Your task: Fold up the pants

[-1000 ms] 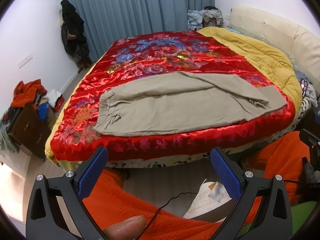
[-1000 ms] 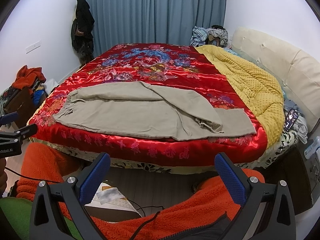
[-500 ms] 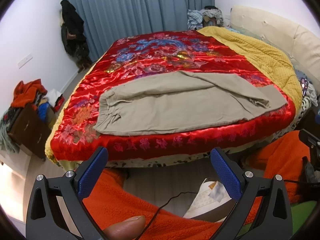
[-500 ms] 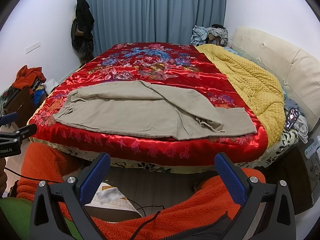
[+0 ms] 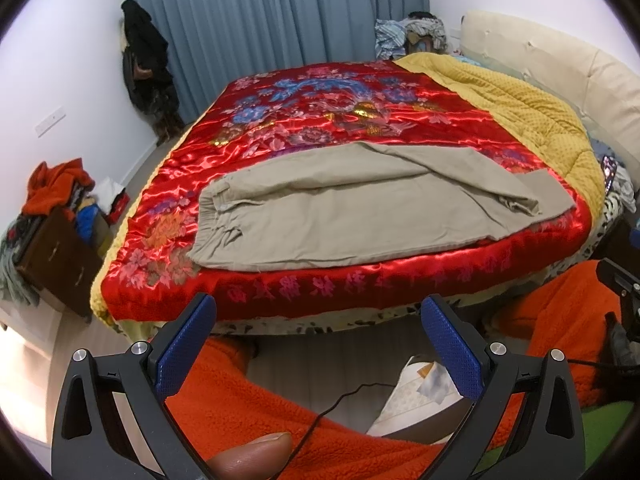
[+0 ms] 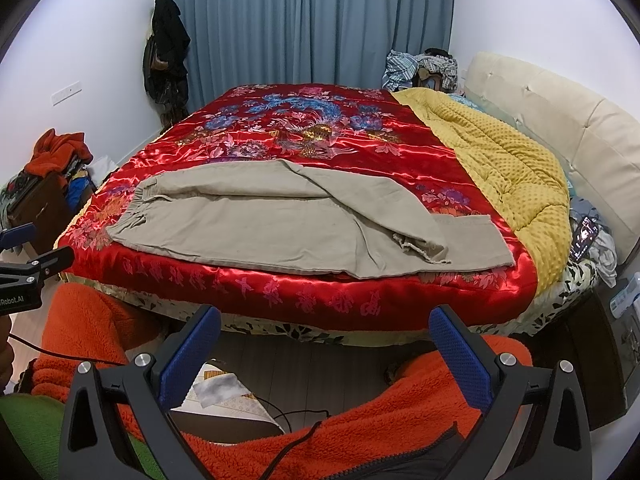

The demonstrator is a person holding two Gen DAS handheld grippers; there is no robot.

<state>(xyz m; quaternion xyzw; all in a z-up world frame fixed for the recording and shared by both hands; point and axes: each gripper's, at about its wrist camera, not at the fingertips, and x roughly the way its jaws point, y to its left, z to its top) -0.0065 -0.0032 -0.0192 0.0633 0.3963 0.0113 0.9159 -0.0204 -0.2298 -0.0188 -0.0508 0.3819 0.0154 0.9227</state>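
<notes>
Both grippers are hanging back from the bed, off its near edge: the left gripper [image 5: 318,344] is holding its blue-padded fingers wide apart with nothing between them, and the right gripper [image 6: 326,354] is doing the same, well short of any cloth. Across the red satin quilt [image 6: 304,136] the khaki pants [image 6: 256,224] are lying lengthwise along the near side of the bed, elastic waistband [image 5: 212,216] toward the left and hems toward the right, near the yellow blanket [image 6: 504,168]. One leg is already lying over the other, though loosely; its hem [image 6: 420,246] is sitting crumpled and short of the lower leg's hem [image 6: 480,236].

By my reading, the lengthwise fold is looking done but untidy, and the crosswise fold is not yet begun. Next, the right gripper is likely needing to reach in over the bed edge to the bunched hem, pinching both layers together, while the left is going for the waistband to pin or lift it. Squaring the two hems first would be helping the fold land evenly.
</notes>
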